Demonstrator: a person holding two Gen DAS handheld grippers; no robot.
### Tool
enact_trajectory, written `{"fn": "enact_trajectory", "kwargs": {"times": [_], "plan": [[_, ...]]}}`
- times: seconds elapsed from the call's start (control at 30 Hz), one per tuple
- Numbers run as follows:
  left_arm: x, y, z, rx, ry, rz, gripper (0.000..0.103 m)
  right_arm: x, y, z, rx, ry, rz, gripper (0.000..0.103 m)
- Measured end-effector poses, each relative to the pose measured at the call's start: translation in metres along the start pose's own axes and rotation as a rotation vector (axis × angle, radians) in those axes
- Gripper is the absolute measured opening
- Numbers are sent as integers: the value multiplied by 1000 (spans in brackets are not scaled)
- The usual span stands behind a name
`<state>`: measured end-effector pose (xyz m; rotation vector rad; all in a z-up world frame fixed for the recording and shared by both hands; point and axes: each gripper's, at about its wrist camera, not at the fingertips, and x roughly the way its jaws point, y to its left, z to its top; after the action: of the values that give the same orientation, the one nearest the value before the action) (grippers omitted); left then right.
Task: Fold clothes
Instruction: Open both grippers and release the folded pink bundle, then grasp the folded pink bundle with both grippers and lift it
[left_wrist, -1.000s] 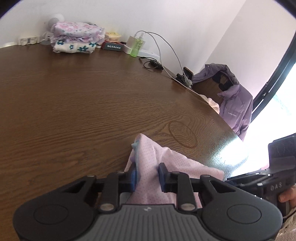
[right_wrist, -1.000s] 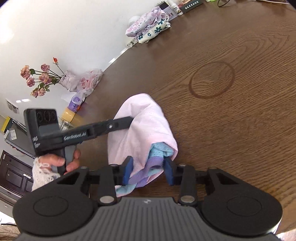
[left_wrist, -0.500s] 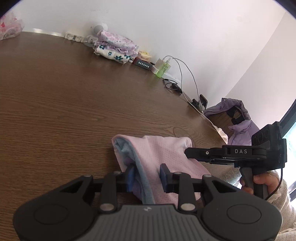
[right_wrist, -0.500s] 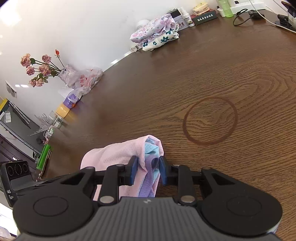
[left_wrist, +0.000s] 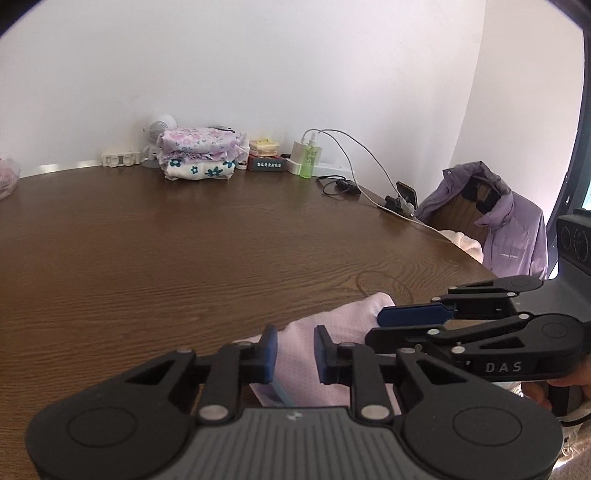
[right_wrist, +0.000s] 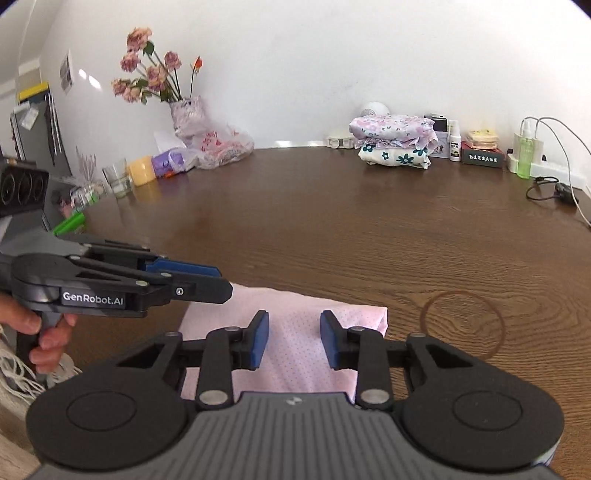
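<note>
With both grippers spread over it, lay folded on the near edge of the table (right_wrist: 332, 229): pink cloth (right_wrist: 295, 339), flat, a blue edge peeking out beneath in the left wrist view. Hovered just over the cloth's left part: left gripper (left_wrist: 294, 350), fingers (left_wrist: 266, 356) parted with a clear gap, gripping nothing. Sat over the cloth's right part: right gripper (right_wrist: 294, 338), fingers (right_wrist: 258, 339) wide apart, likewise empty. Seen from the side in the right wrist view, left gripper (right_wrist: 207, 282) reaching across the cloth's far left corner, held by a hand (right_wrist: 40, 332) in a fringed white sleeve. Seen from the left wrist view, right gripper (left_wrist: 384, 325) reaching over the cloth's right end; cannot tell whether either touched the fabric. Marked the wood just right of the cloth: dark ring (right_wrist: 463, 325). Stacked at the far edge against the wall: floral folded clothes (right_wrist: 393, 142), well apart from the pink cloth, with small bottles, a dark box (right_wrist: 482, 157) and a green bottle (right_wrist: 524, 155) beside a charger and cables. Stood at the far left corner: flowers (right_wrist: 155, 74) above plastic bags. Draped on a chair past the right edge: purple jacket (left_wrist: 513, 236)
</note>
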<state>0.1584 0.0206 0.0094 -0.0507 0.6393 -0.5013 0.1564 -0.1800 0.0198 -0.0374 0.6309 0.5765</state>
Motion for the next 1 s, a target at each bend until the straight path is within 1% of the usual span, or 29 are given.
{"fn": "enact_trajectory", "kwargs": {"times": [0.03,0.17,0.37,0.4,0.43,0.47,0.5,0.53,0.57,0.6,0.63,0.67,0.7,0.73,0.8,0.87,0.93,1.0], "plan": [[4,0,-3,5,12,-4,15,1,0,-3,-4,10,-6,27],[16,4,-11,-5,45,6,13,4,0,-12,-1,39,-22,27],[16,2,-9,-7,43,21,14,3,-1,-16,23,29,-24,27],[11,2,-7,-12,34,21,21,-2,-2,-15,40,18,-20,29],[7,1,-6,-17,24,21,33,-7,-4,-14,57,6,-17,33],[2,1,-4,-22,11,23,42,-12,-6,-13,75,-6,-13,37],[-4,-1,-3,-27,-2,32,60,-17,-8,-12,92,-18,-9,50],[-9,-2,-3,-32,-15,41,75,-22,-9,-11,109,-30,-6,64],[-15,-3,-4,-42,-28,51,80,-27,-11,-10,127,-42,-2,70],[-20,-5,-5,-52,-40,59,88,-32,-13,-9,144,-54,2,79],[-24,-6,-6,-70,-42,63,89,-36,-15,-9,157,-59,-8,84],[-27,-7,-7,-94,-41,65,90,-38,-17,-10,167,-58,-16,86],[-29,-7,-9,-123,-37,68,92,-40,-18,-11,185,-54,-19,91],[-30,-7,-12,-155,-30,72,94,-41,-20,-13,204,-49,-21,101],[-32,-8,-17,-199,-21,76,97,-43,-24,-17,242,-41,-17,103],[-35,-10,-21,-212,-17,96,102,-44,-28,-20,292,-30,0,103],[-38,-11,-22,-216,-17,110,103,-45,-31,-23,340,-19,17,103],[-39,-11,-22,-229,-15,112,103,-42,-31,-25,360,-8,10,103]]}}
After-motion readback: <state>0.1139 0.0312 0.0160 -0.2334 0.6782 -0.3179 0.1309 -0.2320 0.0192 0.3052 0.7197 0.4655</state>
